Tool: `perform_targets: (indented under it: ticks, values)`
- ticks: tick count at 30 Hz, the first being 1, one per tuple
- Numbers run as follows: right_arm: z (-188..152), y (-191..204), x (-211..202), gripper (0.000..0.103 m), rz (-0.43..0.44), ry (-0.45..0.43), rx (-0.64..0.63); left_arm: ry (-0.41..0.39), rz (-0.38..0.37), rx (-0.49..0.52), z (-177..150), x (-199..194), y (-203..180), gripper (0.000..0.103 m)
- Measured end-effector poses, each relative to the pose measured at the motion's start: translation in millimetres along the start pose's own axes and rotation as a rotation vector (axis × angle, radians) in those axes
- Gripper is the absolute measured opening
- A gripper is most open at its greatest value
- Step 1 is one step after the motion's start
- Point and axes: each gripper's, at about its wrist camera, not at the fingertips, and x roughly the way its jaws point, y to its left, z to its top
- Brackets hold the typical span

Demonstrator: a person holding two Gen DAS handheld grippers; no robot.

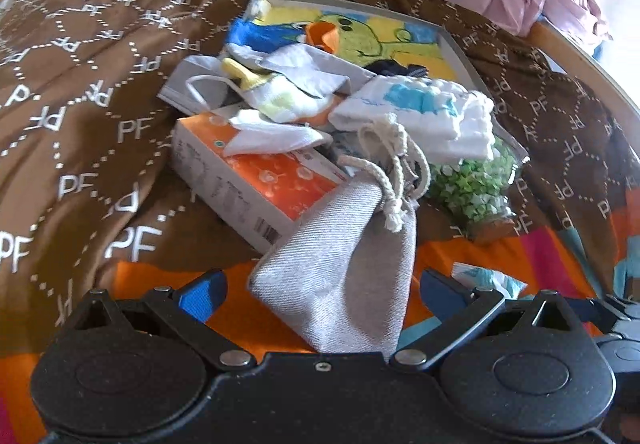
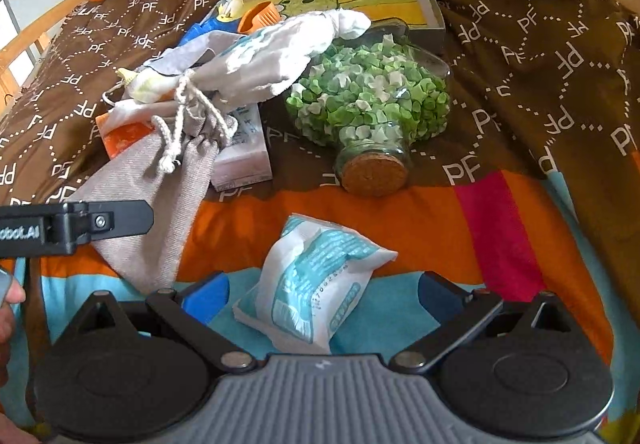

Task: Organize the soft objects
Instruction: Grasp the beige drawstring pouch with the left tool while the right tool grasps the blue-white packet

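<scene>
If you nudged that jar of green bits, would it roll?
Probably. The jar lies on its side on the quilt, so it may roll, though soft bedding should slow it. It looks like glass, likely fragile and slippery. The cork seems seated.

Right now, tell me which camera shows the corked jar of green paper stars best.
The right wrist view. There the jar lies on its side in full view, cork stopper facing the camera, on the brown blanket. The left wrist view shows only part of it, tucked behind the white cloth and the grey drawstring pouch.
</scene>
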Motion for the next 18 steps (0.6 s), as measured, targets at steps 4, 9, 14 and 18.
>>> perform_targets:
  ticks: [4, 9, 14, 18]
  values:
    - [2, 3, 5, 0.101, 0.009, -0.003, -0.006, 0.014, -0.035, 0.03, 0, 4, -3, 0.102]
    - [5, 6, 12, 0.097, 0.01, 0.0, 0.008, 0.033, -0.091, -0.044, 0, 10, 6, 0.096]
    - [5, 8, 14, 0.089, 0.026, -0.002, 0.014, 0.039, -0.131, -0.116, 0, 14, 15, 0.081]
    - [5, 14, 16, 0.083, 0.042, 0.002, -0.003, 0.046, -0.161, -0.12, -2, 16, 16, 0.069]
